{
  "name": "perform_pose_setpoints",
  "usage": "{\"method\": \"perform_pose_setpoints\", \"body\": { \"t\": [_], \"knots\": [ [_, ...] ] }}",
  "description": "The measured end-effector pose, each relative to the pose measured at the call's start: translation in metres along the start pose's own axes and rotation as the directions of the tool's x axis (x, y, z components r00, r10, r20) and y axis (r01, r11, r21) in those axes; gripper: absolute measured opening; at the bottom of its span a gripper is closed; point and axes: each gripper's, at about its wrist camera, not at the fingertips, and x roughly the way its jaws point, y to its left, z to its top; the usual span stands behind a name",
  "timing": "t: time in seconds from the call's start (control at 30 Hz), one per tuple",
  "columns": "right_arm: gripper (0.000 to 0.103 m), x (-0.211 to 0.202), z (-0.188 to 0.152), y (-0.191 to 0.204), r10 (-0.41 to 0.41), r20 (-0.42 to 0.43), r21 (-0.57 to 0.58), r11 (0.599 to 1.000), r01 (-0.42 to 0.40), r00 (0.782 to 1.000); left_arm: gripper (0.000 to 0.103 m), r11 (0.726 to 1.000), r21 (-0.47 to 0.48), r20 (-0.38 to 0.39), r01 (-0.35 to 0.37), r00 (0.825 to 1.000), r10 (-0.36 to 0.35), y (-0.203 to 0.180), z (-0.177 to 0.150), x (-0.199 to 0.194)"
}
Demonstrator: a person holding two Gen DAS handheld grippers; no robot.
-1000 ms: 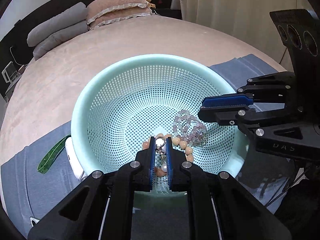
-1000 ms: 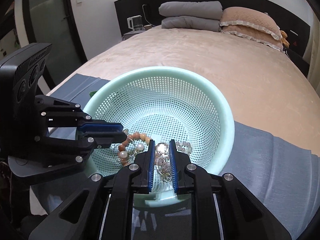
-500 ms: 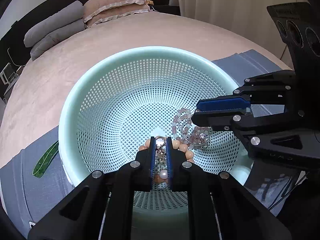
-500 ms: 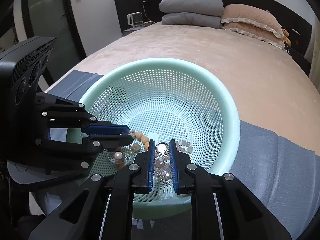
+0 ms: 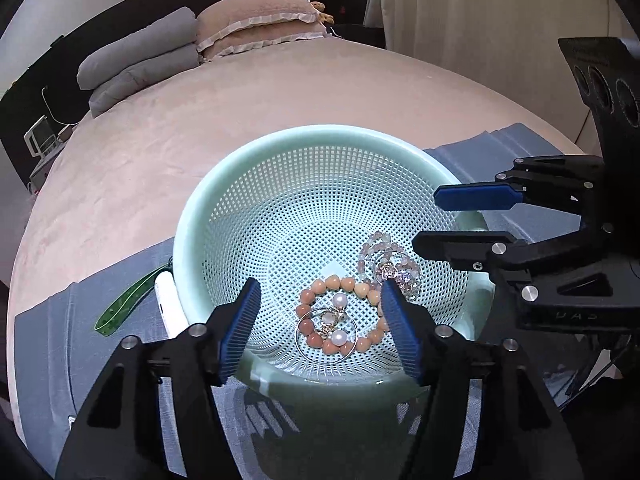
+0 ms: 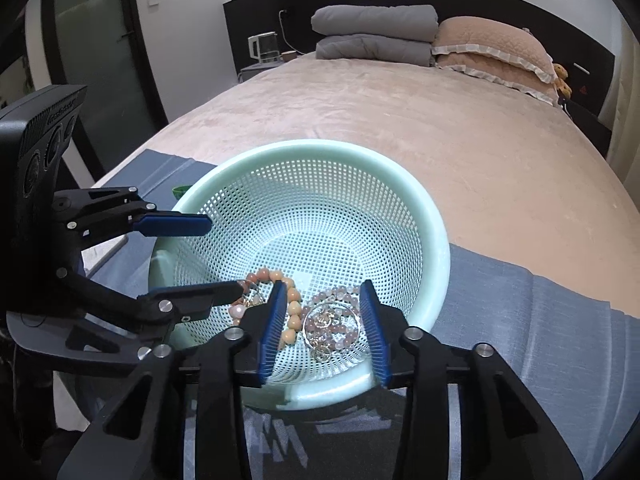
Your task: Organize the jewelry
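A mint green perforated basket (image 5: 224, 184) (image 6: 436, 236) stands on a grey cloth on the bed. In its bottom lie a peach bead bracelet (image 5: 352, 286) (image 6: 294, 316) with pearl earrings (image 5: 339, 337) on a thin hoop, and a pale pink bead bracelet (image 5: 378, 240) (image 6: 340, 292) with a gold-and-crystal piece (image 5: 400, 276) (image 6: 326, 322). My left gripper (image 5: 320, 300) (image 6: 216, 254) is open and empty above the peach bracelet. My right gripper (image 6: 324, 312) (image 5: 428, 220) is open and empty above the pink bracelet.
A green strap (image 5: 128, 302) and a white object (image 5: 170, 304) lie on the grey cloth (image 6: 540, 320) left of the basket. Grey and pink pillows (image 6: 376, 36) sit at the head of the beige bed (image 5: 200, 128). A kettle (image 6: 264, 46) stands on a nightstand.
Both grippers opened and let go of the jewelry they held; the pieces now lie in the basket bottom. Both grippers pulled back slightly from the basket.
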Motion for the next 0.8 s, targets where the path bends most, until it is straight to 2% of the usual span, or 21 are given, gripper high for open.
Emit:
{"method": "perform_pose_setpoints", "body": {
  "t": [0.03, 0.07, 0.1, 0.13, 0.17, 0.2, 0.4, 0.6, 0.73, 0.8],
  "knots": [
    [0.057, -0.005, 0.001, 0.001, -0.013, 0.008, 0.001, 1.0, 0.013, 1.0, 0.073, 1.0, 0.0, 0.007, -0.012, 1.0, 0.012, -0.001, 0.0, -0.005],
    [0.059, -0.01, 0.001, 0.002, -0.03, 0.018, 0.004, 1.0, 0.03, 0.999, 0.079, 1.0, -0.002, 0.013, -0.024, 1.0, 0.024, -0.002, 0.0, -0.01],
    [0.066, -0.016, 0.001, 0.002, -0.045, 0.03, 0.01, 0.999, 0.045, 0.999, 0.082, 0.999, -0.003, 0.021, -0.037, 0.999, 0.037, -0.002, 0.0, -0.016],
    [0.076, -0.022, 0.001, 0.002, -0.052, 0.043, 0.021, 0.998, 0.051, 0.998, 0.089, 0.999, -0.004, 0.035, -0.052, 0.998, 0.052, -0.003, 0.0, -0.022],
    [0.081, -0.029, 0.001, 0.001, -0.054, 0.06, 0.033, 0.998, 0.052, 0.997, 0.095, 0.998, -0.01, 0.049, -0.07, 0.996, 0.07, -0.003, -0.001, -0.029],
    [0.086, -0.037, 0.0, 0.001, -0.061, 0.082, 0.046, 0.997, 0.057, 0.995, 0.097, 0.996, -0.018, 0.062, -0.087, 0.994, 0.088, -0.004, -0.001, -0.035],
    [0.087, -0.079, -0.004, 0.005, -0.106, 0.149, 0.077, 0.992, 0.096, 0.983, 0.097, 0.989, -0.06, 0.116, -0.133, 0.983, 0.14, -0.008, -0.004, -0.074],
    [0.089, -0.116, -0.012, 0.009, -0.133, 0.202, 0.097, 0.989, 0.116, 0.97, 0.097, 0.972, -0.098, 0.196, -0.213, 0.954, 0.229, -0.023, -0.018, -0.115],
    [0.089, -0.138, -0.026, 0.015, -0.143, 0.227, 0.097, 0.988, 0.123, 0.963, 0.097, 0.966, -0.153, 0.251, -0.21, 0.937, 0.243, -0.033, -0.033, -0.138],
    [0.089, -0.146, -0.034, 0.018, -0.149, 0.236, 0.096, 0.987, 0.13, 0.96, 0.097, 0.963, -0.185, 0.263, -0.194, 0.935, 0.239, -0.037, -0.041, -0.145]
  ]
}}
